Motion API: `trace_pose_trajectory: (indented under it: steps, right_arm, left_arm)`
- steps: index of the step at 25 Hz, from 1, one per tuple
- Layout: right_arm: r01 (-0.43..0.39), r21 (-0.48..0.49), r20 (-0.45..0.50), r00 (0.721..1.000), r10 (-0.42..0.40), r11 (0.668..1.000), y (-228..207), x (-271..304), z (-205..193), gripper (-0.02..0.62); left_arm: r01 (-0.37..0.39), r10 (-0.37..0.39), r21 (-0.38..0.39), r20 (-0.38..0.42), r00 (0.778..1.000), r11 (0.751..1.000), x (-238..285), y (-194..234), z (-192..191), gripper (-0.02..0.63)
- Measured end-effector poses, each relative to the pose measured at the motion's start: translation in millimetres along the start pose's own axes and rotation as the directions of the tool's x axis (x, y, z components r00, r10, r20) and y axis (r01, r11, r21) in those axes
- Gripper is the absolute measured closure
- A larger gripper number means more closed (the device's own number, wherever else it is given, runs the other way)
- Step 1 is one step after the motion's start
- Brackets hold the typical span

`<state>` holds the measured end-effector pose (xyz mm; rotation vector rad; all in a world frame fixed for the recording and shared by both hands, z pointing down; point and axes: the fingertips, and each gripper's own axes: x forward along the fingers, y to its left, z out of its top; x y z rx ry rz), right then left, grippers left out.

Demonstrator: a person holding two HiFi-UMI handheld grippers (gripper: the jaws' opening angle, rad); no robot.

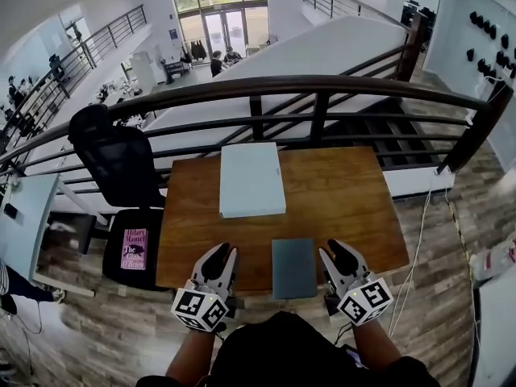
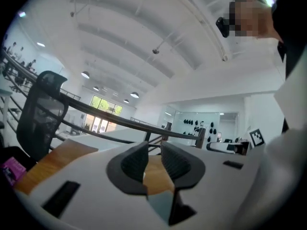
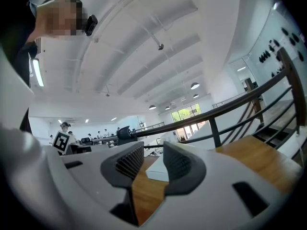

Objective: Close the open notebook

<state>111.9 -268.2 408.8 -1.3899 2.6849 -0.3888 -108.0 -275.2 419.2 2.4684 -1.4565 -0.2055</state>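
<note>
Though closed — notebook [image 1: 294,268], mere sliver between left fingers [image 2: 133,164].

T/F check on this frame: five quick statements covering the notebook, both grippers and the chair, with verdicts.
1. The teal notebook lies closed at the near edge of the table. True.
2. The left gripper is clamped on the notebook. False: its jaws stand apart with nothing between them, off to the notebook's left.
3. A white block lies on the table beyond the notebook, towards the railing. True.
4. The right gripper holds the white block. False: its jaws are apart and empty, beside the notebook's right edge.
5. The seat of the chair is bare. False: a pink book lies on it.
</note>
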Motion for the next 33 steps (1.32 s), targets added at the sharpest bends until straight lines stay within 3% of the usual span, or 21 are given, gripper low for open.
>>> trace_pose_trajectory:
  steps: [3, 9, 23, 29, 33]
  right_arm:
    - [-0.003, -0.016, 0.035, 0.999, 0.003, 1.000, 17.1, 13.0, 6.8, 0.512]
    - [0.022, -0.033, 0.072, 0.997, -0.020, 0.999, 36.7, 30.0, 10.4, 0.598]
    - [-0.028, -0.036, 0.040, 0.999, 0.029, 0.999, 74.7, 49.1, -0.8, 0.600]
    - [-0.016, -0.038, 0.014, 1.000, 0.016, 0.999, 73.1, 46.0, -8.8, 0.601]
    - [-0.010, -0.052, 0.024, 1.000, 0.012, 0.999, 70.0, 45.6, -4.3, 0.601]
  left_arm:
    - [-0.017, 0.016, 0.035, 0.019, 1.000, 0.999, -16.6, 22.4, 15.0, 0.543]
    - [-0.040, 0.040, 0.006, 0.063, 0.997, 0.999, -40.1, 58.3, 33.3, 0.558]
    - [-0.015, 0.017, -0.024, 0.078, 0.997, 1.000, -62.7, 79.1, 38.9, 0.558]
    - [-0.029, 0.029, -0.002, 0.058, 0.998, 1.000, -65.6, 79.1, 38.4, 0.560]
    - [-0.027, 0.029, -0.029, 0.082, 0.996, 0.999, -66.1, 82.6, 42.6, 0.560]
